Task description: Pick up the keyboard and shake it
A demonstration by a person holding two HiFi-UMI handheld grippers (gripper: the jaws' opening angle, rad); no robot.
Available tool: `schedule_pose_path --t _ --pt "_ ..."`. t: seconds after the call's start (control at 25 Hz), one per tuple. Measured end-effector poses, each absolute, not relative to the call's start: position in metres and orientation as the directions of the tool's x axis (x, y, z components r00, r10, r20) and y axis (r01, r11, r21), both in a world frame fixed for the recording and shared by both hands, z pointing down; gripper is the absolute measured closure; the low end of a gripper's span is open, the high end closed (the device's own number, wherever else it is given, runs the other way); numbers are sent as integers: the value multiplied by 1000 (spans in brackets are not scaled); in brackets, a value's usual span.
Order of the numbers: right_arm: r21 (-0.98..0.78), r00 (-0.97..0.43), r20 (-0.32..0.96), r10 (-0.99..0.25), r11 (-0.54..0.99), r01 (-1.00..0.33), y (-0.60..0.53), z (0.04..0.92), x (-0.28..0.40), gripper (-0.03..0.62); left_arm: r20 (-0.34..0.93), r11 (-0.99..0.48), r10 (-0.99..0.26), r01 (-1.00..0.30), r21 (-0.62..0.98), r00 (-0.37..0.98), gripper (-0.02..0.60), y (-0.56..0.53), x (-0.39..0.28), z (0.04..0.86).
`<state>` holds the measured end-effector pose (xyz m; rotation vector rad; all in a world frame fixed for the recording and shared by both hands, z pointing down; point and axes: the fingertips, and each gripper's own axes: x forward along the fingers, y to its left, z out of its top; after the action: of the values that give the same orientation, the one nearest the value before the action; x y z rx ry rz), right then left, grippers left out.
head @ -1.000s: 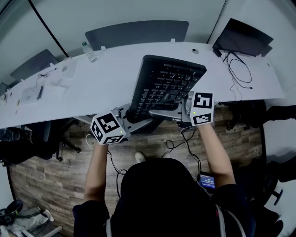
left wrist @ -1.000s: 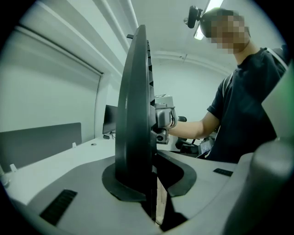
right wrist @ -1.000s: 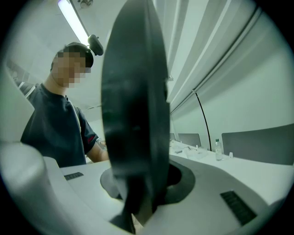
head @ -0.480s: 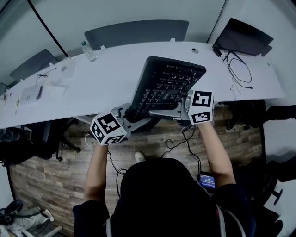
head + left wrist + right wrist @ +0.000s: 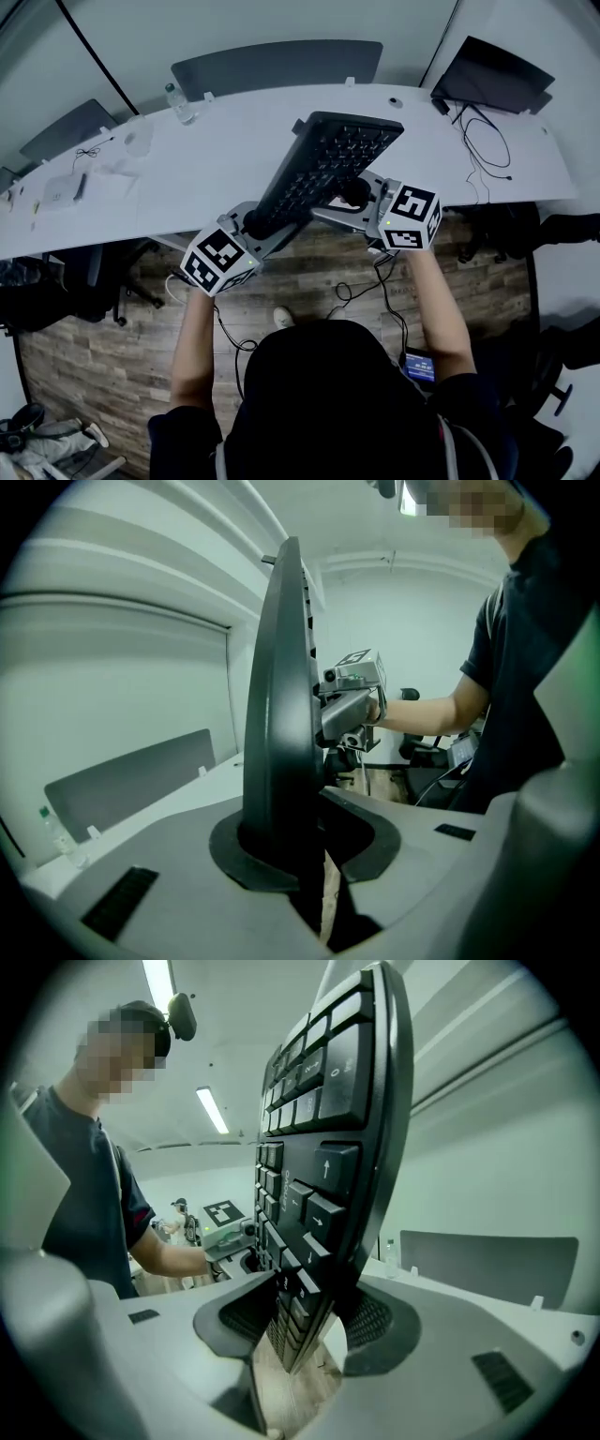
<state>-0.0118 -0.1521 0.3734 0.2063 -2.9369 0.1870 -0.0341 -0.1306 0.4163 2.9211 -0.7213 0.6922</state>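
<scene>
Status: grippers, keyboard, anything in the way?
Left gripper shut on black keyboard. Right gripper: jaws just been opening, keyboard between them. Keyboard tilted over white desk. Nothing blocking.

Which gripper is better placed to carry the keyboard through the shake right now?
Left. The left gripper is clamped on the edge of the keyboard. The jaws of the right gripper have just been opening; the keyboard stands between them, but the pads no longer press it.

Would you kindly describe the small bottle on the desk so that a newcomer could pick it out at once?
Start at the long curved white desk and follow its far edge left from the raised black keyboard. The bottle stands there, before the left end of the grey divider panel. It is the only slim, upright thing there; its neighbours lie flat.
</scene>
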Motion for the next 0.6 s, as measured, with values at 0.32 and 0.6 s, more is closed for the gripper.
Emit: schedule_pose_path --t 0.32,0.6 --pt "-41 -915 295 -276 953 -301 -172 396 4 396 473 -834 -540 -519 -188 697 499 -148 -51 420" --pt "167 -838 407 -363 932 -323 -165 403 -12 396 563 -766 -638 -509 -392 526 499 -171 -90 422"
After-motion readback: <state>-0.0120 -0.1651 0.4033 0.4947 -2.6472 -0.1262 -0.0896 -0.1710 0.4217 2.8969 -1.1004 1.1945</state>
